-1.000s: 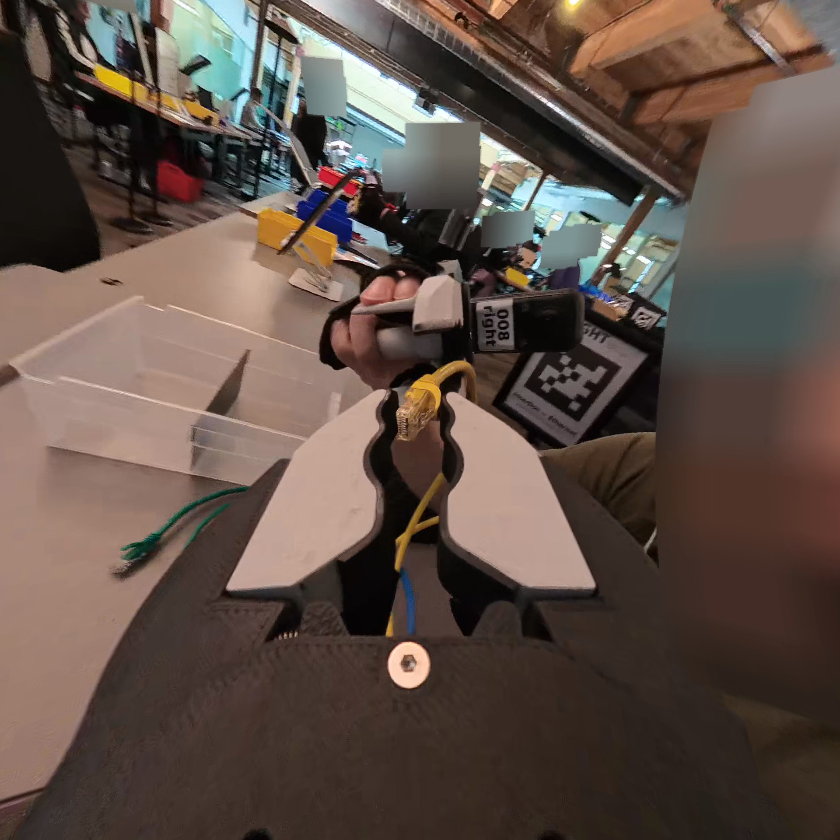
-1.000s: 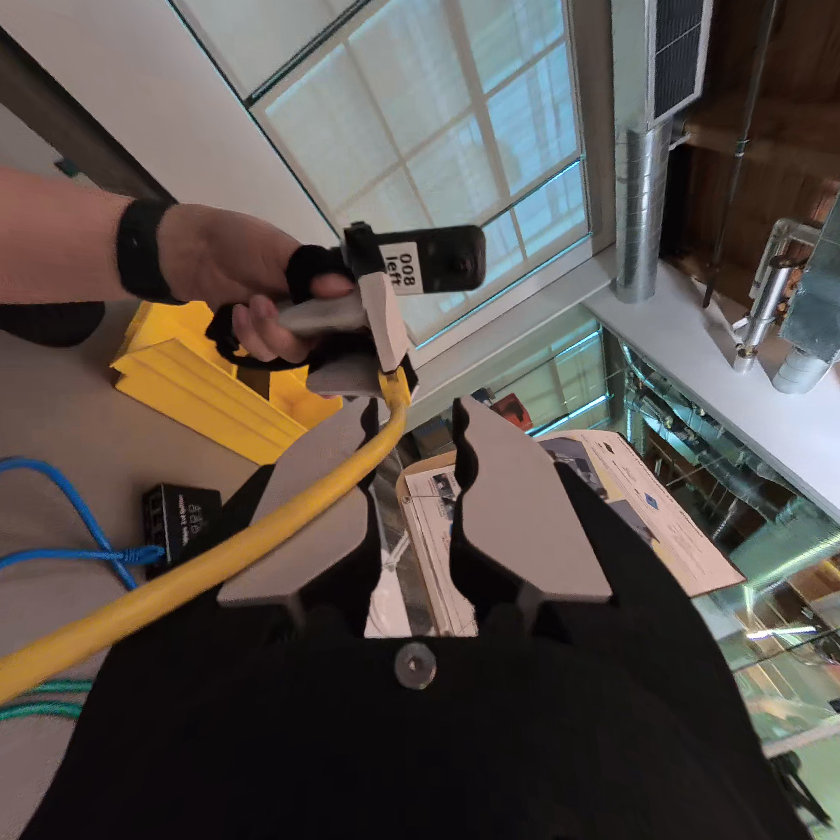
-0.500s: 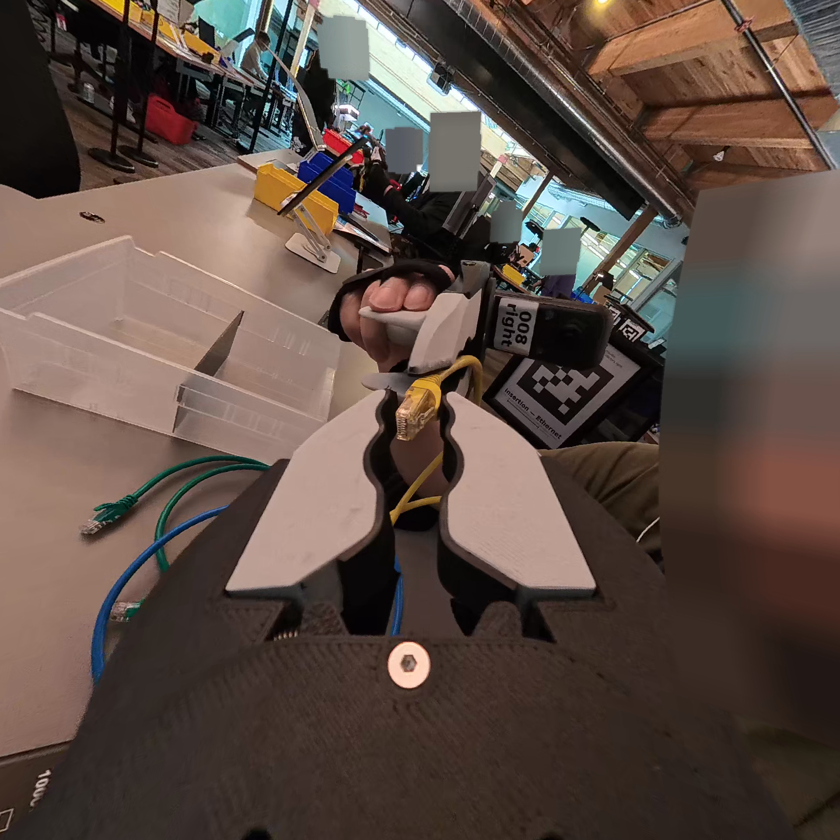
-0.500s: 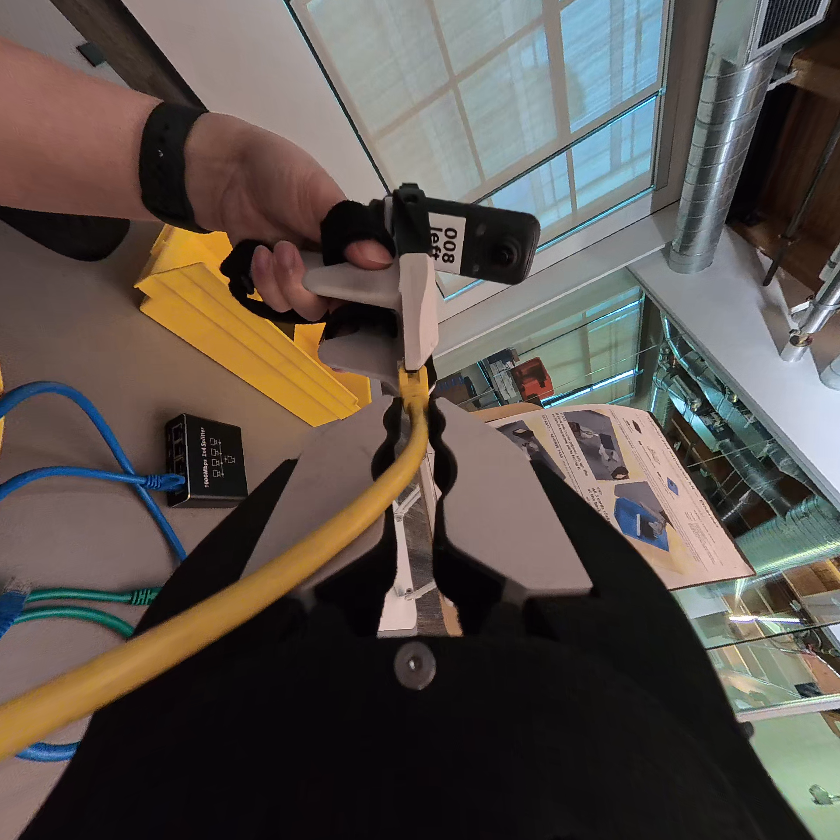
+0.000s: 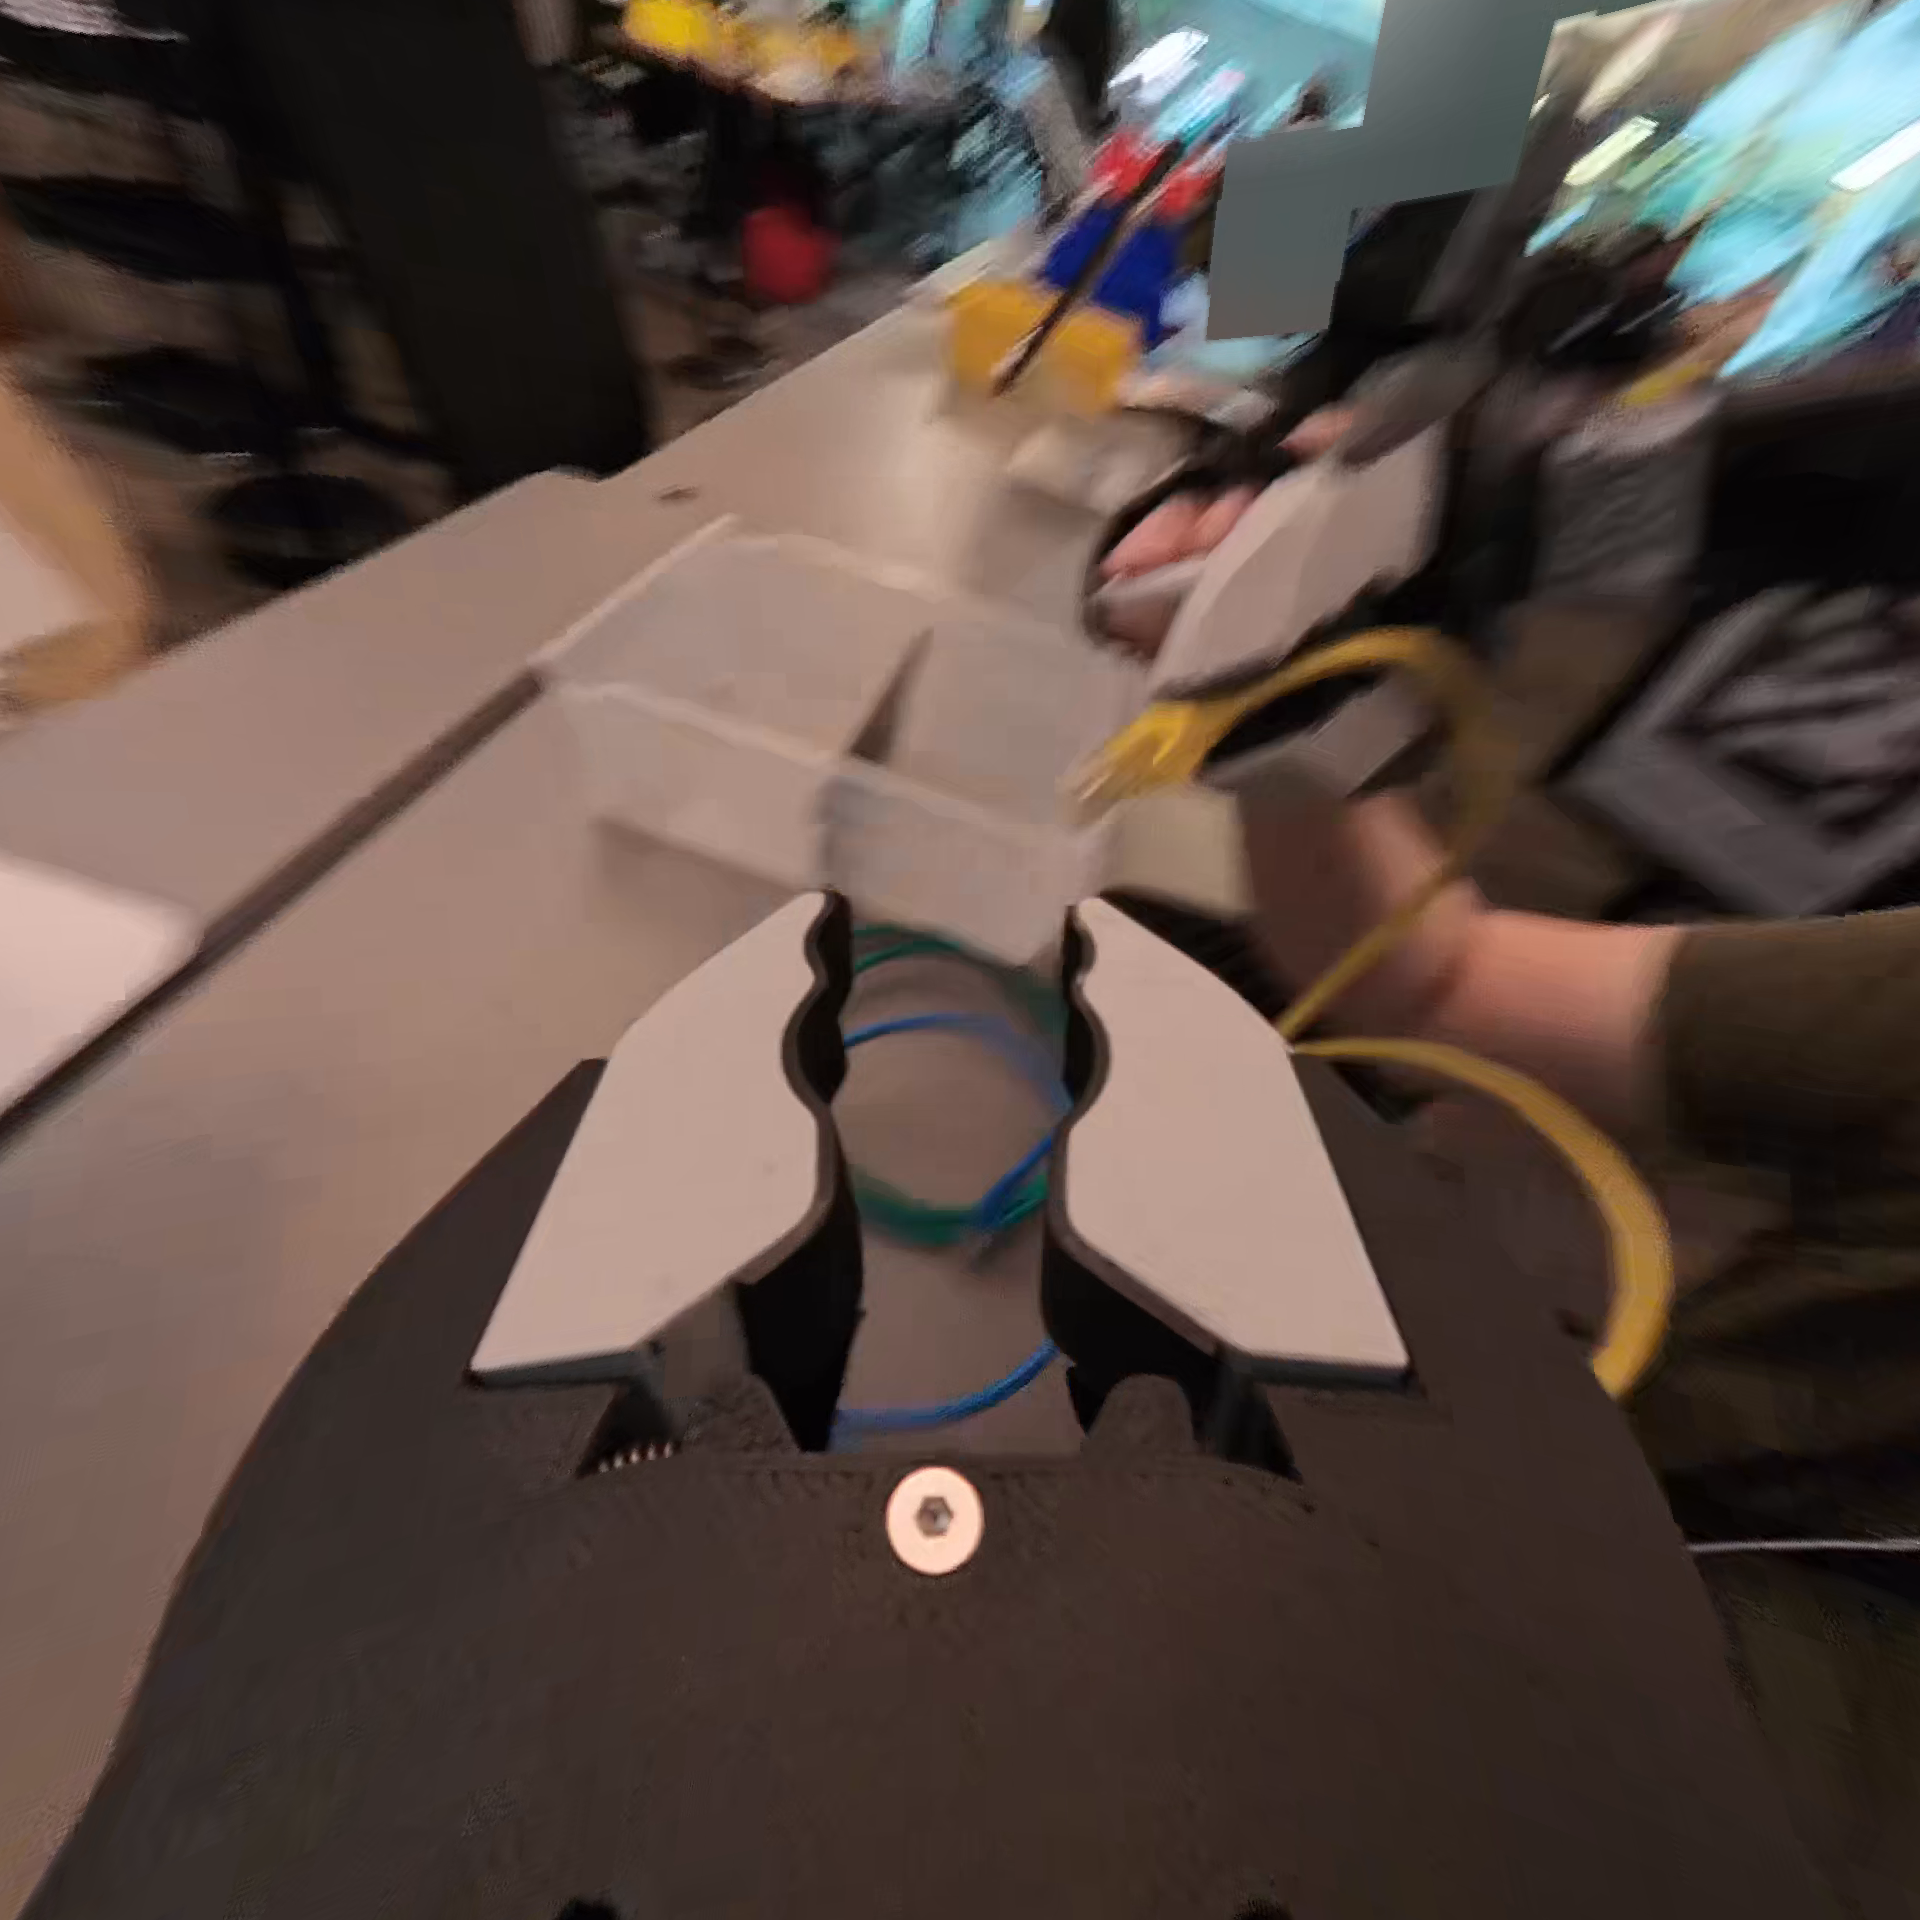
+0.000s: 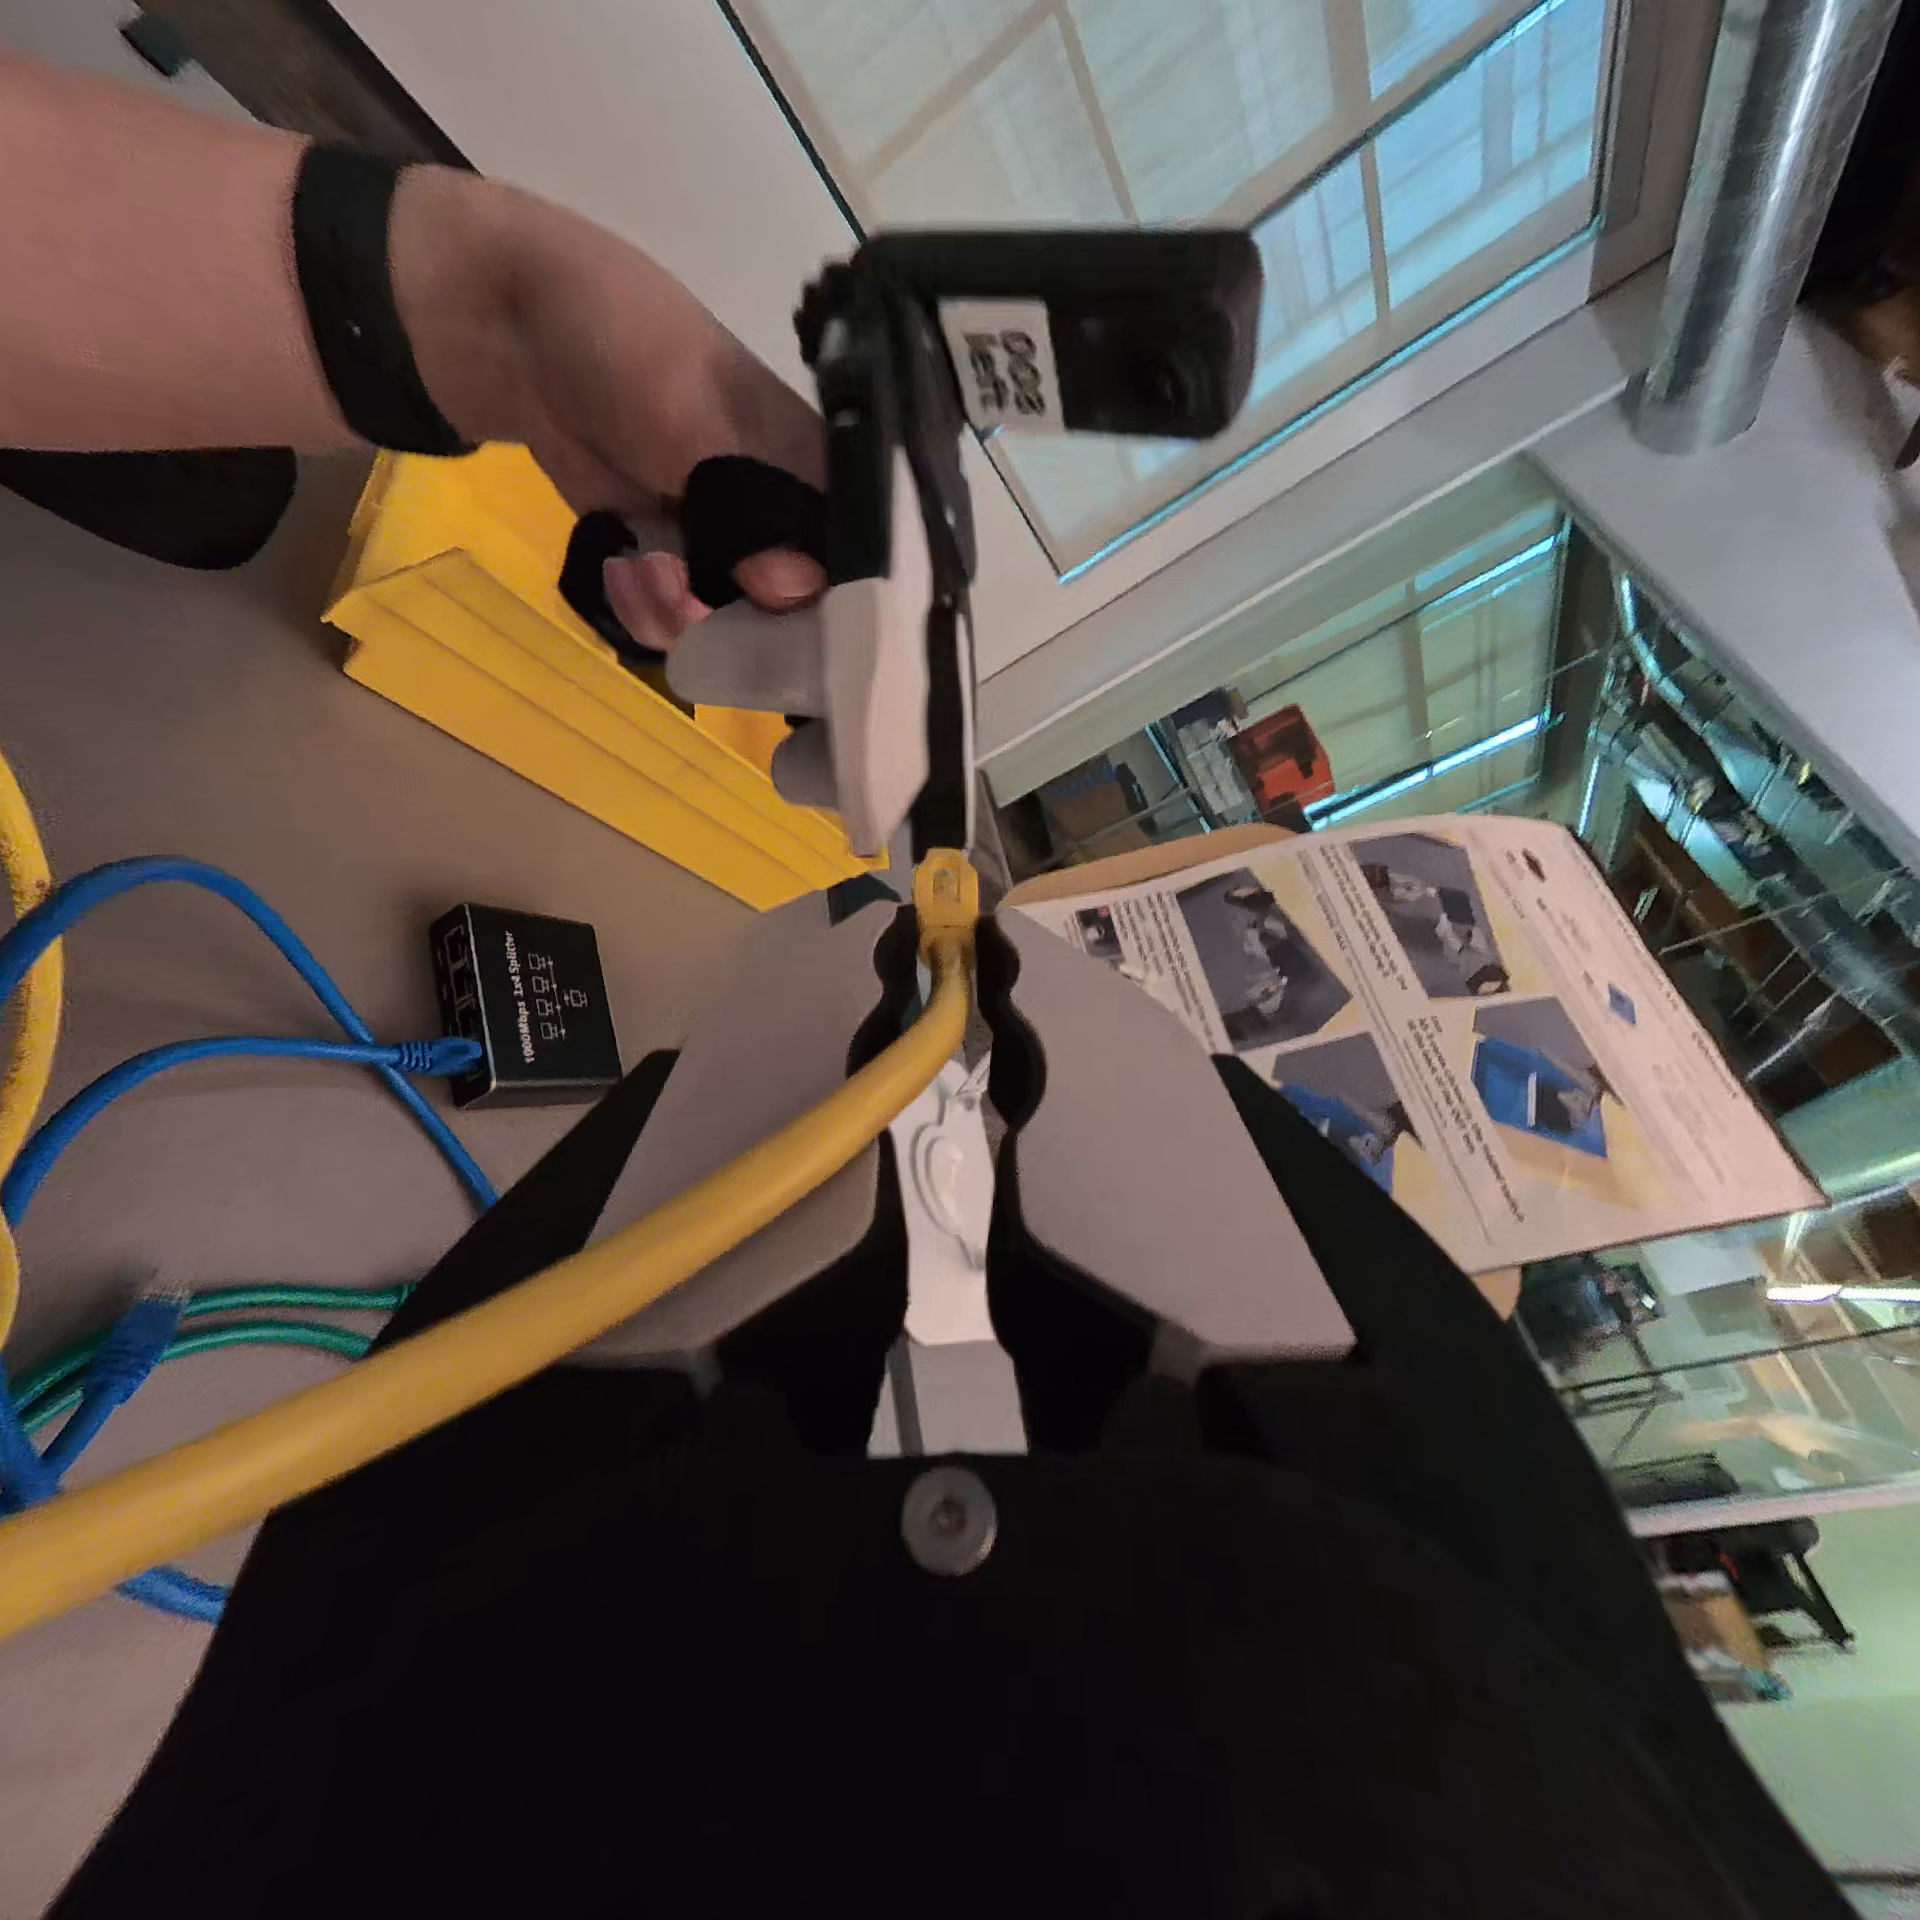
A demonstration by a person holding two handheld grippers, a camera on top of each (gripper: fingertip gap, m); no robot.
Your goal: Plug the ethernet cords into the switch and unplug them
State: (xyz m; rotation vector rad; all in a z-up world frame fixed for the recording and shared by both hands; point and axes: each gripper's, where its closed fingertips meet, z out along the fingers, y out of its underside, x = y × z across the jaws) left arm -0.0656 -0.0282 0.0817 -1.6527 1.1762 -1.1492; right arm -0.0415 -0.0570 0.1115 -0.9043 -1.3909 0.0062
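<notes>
My right gripper [image 6: 940,925] is shut on the yellow ethernet cord [image 6: 623,1236] just behind its plug [image 6: 941,888], which sticks out past the fingertips. The black switch [image 6: 525,1013] lies on the table to the left, with a blue cord [image 6: 260,1060] plugged into it. Green cords [image 6: 260,1320] lie nearer. My left gripper [image 5: 951,925] is open and empty; loops of blue cord [image 5: 956,1029] and green cord [image 5: 935,1231] show between its fingers on the table. The left wrist view is blurred; it shows the right gripper [image 5: 1226,727] holding the yellow plug [image 5: 1132,753] at the upper right.
A clear divided bin [image 5: 748,675] stands on the grey table [image 5: 312,1039] ahead of the left gripper. Yellow bins [image 6: 540,665] lie behind the switch. A printed poster board [image 6: 1403,1029] stands to the right. The left gripper [image 6: 862,727] hangs just above the right one's tips. The tips of one gripper are about 5 centimetres away from the tips of the other.
The left gripper has opened, let go of the yellow plug and swung away towards the table. The right gripper stays shut on the yellow cord and now holds it alone.
</notes>
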